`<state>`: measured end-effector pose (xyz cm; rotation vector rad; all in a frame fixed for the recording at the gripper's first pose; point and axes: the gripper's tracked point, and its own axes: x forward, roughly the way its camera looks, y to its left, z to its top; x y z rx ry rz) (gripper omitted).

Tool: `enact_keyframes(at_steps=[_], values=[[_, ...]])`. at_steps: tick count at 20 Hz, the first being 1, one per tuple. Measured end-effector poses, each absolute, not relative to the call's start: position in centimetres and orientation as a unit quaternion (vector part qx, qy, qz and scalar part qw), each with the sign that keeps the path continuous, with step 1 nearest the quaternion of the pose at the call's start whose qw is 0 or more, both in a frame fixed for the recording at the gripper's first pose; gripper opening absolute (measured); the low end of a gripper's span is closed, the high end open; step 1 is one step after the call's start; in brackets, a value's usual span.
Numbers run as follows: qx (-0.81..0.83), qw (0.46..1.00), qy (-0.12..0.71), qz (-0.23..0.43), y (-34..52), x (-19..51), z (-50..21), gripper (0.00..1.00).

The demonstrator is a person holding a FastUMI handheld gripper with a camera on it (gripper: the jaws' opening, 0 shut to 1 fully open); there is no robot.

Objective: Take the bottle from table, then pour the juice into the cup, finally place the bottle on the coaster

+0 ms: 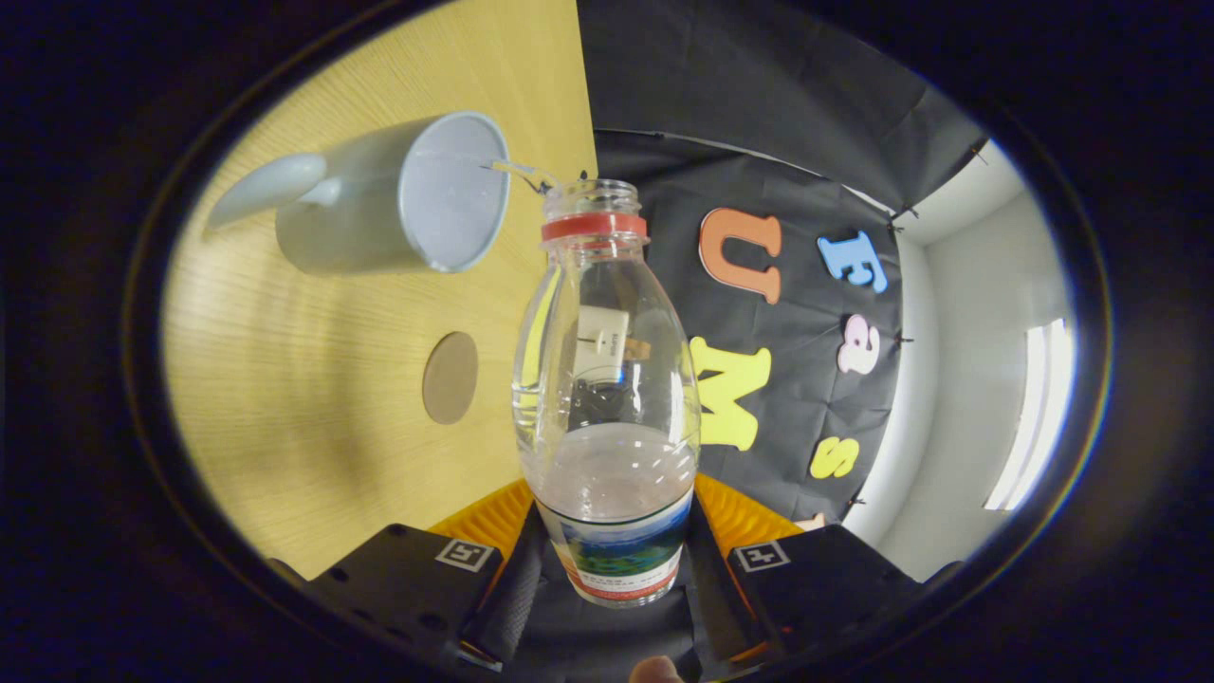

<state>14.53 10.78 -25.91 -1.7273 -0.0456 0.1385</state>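
Gripper (pixel 607 560) clamps the bottle (pixel 607 379) — its mouth at the cup (pixel 408 194).

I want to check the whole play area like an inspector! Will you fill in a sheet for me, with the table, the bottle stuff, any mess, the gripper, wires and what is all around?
Surface: wooden table, light grain, looks tilted because the gripper is turned.
Job's things: clear plastic bottle, cap off, red ring at the neck, some liquid left, a thin stream running from its mouth into the grey cup; round brown coaster bare, on the table beside the cup.
Clutter: nothing seen.
Gripper: gripper shut on the bottle, fingers pressing its labelled lower part from both sides.
Cables: nothing seen.
Surroundings: black cloth wall behind the table, a white wall with a bright strip light.
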Motion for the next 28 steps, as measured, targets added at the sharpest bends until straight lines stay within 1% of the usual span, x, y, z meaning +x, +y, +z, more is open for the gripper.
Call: enact_keyframes(at_steps=[28], values=[[-0.775, 0.629, -0.024, 0.056, 10.5, 14.0, -24.4, 0.77]])
